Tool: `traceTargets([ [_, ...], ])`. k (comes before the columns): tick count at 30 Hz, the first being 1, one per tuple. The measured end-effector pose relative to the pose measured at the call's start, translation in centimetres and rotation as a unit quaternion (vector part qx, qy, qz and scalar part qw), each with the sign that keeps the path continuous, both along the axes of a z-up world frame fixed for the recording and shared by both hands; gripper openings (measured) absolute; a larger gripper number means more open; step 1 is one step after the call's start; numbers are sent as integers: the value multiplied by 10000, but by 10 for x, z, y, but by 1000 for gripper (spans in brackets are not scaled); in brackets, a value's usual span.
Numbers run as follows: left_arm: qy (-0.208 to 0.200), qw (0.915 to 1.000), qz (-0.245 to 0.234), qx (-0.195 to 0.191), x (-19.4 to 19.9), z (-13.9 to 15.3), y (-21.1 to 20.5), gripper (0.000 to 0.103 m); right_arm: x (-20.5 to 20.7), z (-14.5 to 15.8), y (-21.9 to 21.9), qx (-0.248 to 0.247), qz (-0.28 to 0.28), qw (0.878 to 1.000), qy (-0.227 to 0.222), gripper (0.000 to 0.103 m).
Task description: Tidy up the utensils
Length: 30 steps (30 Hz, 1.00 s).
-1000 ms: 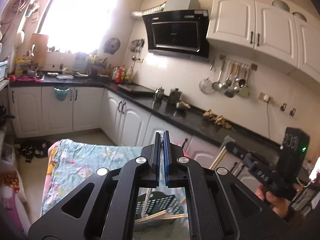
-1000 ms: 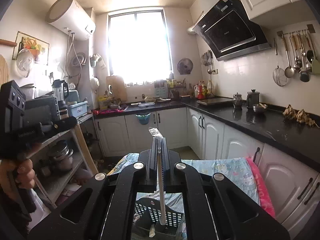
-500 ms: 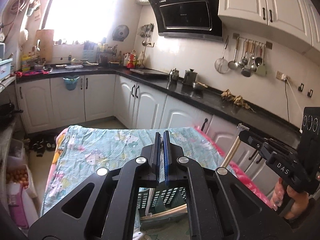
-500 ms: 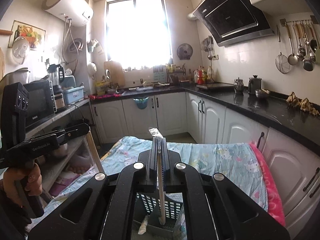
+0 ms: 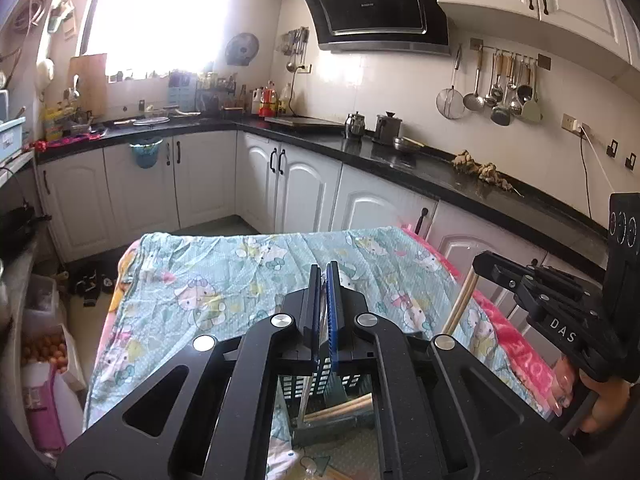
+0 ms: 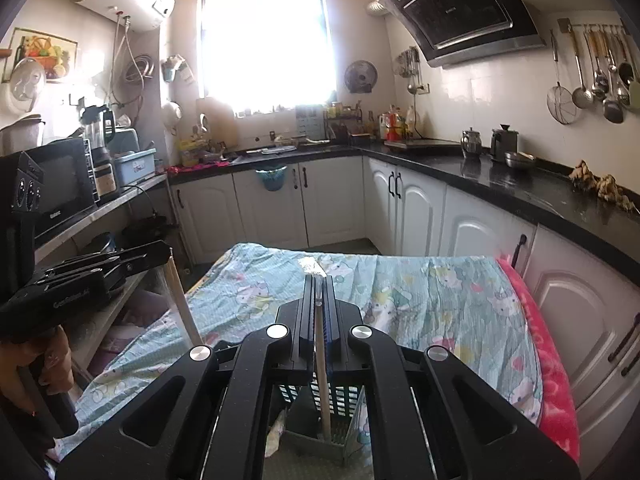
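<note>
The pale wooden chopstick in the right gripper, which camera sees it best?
The right wrist view: the pale wooden chopstick runs from the shut right gripper into the dark slotted basket. The left wrist view shows only its upper part beside that gripper.

Matt black plastic tongs [image 6: 319, 280], pale wooden chopstick [image 6: 321, 376], soft printed cloth [image 6: 420, 292], glossy black countertop [image 6: 500, 184]

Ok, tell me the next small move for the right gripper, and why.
Probably lower the right gripper slightly, straight down. Its jaws are shut on a wooden chopstick whose lower end already sits inside the slotted holder on the cloth, so a short drop should seat it before release.
</note>
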<state>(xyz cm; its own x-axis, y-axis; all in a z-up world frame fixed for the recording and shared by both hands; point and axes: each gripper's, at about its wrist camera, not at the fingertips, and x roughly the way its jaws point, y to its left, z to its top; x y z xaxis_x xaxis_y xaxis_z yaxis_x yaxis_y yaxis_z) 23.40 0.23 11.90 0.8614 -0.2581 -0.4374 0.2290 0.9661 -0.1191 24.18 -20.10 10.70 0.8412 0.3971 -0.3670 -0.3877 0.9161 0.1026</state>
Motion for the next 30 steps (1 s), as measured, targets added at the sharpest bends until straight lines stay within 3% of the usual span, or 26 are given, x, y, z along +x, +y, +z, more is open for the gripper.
traceTargets([
  [5,95,9999,10,39,1,-6,-1,1,0,-6,3,-65,-10,9999,124,4],
  [7,112,9999,16,50,0,-7,0,4,-1,-7,3,-74,-14,9999,155,14],
  [9,109,9999,36,58,-1,-7,0,15,-3,-7,2,-69,-40,9999,129,25],
  [16,72,9999,95,-58,-9,-1,8,42,-16,-2,1,-162,-77,9998,15,40],
  [20,-34,9996,142,-237,-20,7,16,67,-27,0,1,-228,-92,9997,-45,44],
  [24,-114,9990,149,-416,-32,13,24,86,-37,3,1,-276,-86,9995,-108,51],
  [30,-180,9981,218,-556,-48,17,33,92,-54,7,1,-373,-71,9991,-200,56],
])
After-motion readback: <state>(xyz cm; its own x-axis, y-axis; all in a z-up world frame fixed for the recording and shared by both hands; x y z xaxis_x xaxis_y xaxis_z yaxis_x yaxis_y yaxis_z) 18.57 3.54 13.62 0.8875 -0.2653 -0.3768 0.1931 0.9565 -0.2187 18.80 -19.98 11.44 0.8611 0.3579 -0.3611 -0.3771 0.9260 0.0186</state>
